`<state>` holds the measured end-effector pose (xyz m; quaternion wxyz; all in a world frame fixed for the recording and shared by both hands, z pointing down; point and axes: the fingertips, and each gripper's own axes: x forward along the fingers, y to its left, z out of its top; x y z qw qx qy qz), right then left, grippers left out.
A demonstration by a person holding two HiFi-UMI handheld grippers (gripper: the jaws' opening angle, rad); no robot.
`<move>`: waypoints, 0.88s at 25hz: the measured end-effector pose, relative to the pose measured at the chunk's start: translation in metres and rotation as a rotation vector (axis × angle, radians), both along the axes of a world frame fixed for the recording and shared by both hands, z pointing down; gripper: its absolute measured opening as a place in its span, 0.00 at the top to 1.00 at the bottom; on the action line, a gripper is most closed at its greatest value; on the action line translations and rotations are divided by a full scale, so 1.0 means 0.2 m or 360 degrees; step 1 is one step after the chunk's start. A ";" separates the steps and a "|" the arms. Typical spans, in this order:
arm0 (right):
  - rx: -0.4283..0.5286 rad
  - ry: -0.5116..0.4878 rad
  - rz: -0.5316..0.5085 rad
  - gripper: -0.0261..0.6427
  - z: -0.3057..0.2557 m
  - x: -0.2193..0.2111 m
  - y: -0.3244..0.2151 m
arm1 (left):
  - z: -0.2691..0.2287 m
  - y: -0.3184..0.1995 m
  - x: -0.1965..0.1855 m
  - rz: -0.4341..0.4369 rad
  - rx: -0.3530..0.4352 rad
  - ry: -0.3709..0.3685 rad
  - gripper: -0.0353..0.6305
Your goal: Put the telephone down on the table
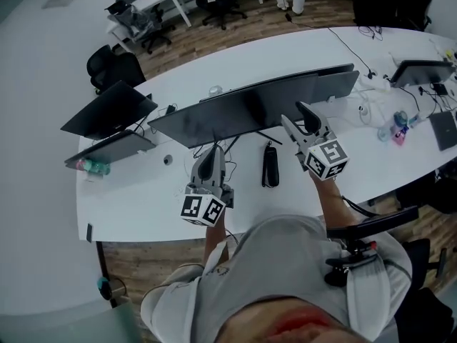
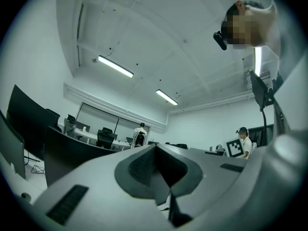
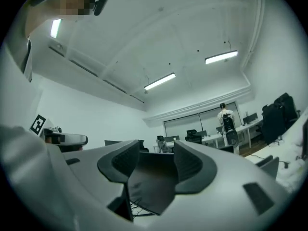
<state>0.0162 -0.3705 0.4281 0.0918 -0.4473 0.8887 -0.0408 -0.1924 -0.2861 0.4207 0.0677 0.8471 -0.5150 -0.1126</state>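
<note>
Head view, near to far.

- Person's torso is nearest, at the white desk [image 1: 143, 209].
- Left gripper [image 1: 209, 156] is over the desk's near part. Its fingers [image 2: 142, 166] meet at the tips with nothing between them.
- Telephone [image 1: 270, 166] is a black handset lying flat on the desk between the two grippers. Neither gripper touches it.
- Right gripper [image 1: 293, 113] is in front of the curved monitor [image 1: 235, 113]. Its fingers [image 3: 191, 163] stand well apart and hold nothing; only a dark screen shows through the gap.
- Further left is a second dark screen [image 1: 107, 109], with a bottle [image 1: 93, 166] lying near it.
- Beyond the desk are an office chair [image 1: 114, 66] and wood floor [image 1: 214, 38].
</note>
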 end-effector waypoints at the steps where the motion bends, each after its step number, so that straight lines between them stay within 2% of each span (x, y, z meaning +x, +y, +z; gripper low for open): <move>1: 0.0013 -0.0001 0.0011 0.61 -0.03 0.01 0.02 | -0.01 -0.01 0.01 0.0009 0.0014 0.0001 0.93; 6: -0.0022 -0.0008 0.0059 0.62 -0.02 0.04 0.08 | -0.02 -0.03 0.04 0.0034 0.0029 -0.0010 0.93; 7: -0.0014 -0.0017 0.0069 0.73 -0.03 0.05 0.10 | -0.01 -0.03 0.04 0.0040 0.0024 -0.0011 0.93; 8: 0.0008 -0.0031 0.0084 0.92 -0.04 0.06 0.12 | 0.00 -0.03 0.04 0.0046 0.0023 -0.0008 0.93; 9: 0.0032 -0.0043 0.0105 0.93 -0.05 0.08 0.14 | 0.01 -0.03 0.04 0.0052 0.0023 -0.0005 0.93; 12: 0.0057 -0.0053 0.0154 0.94 -0.07 0.12 0.19 | 0.04 -0.02 0.03 0.0047 0.0021 0.0015 0.93; 18: 0.0030 -0.0052 0.0121 0.94 -0.06 0.08 0.22 | 0.07 -0.03 0.02 0.0057 -0.0006 0.0048 0.93; 22: 0.0044 -0.0031 0.0103 0.94 -0.06 0.04 0.22 | 0.05 -0.04 0.04 0.0086 0.0020 0.0064 0.93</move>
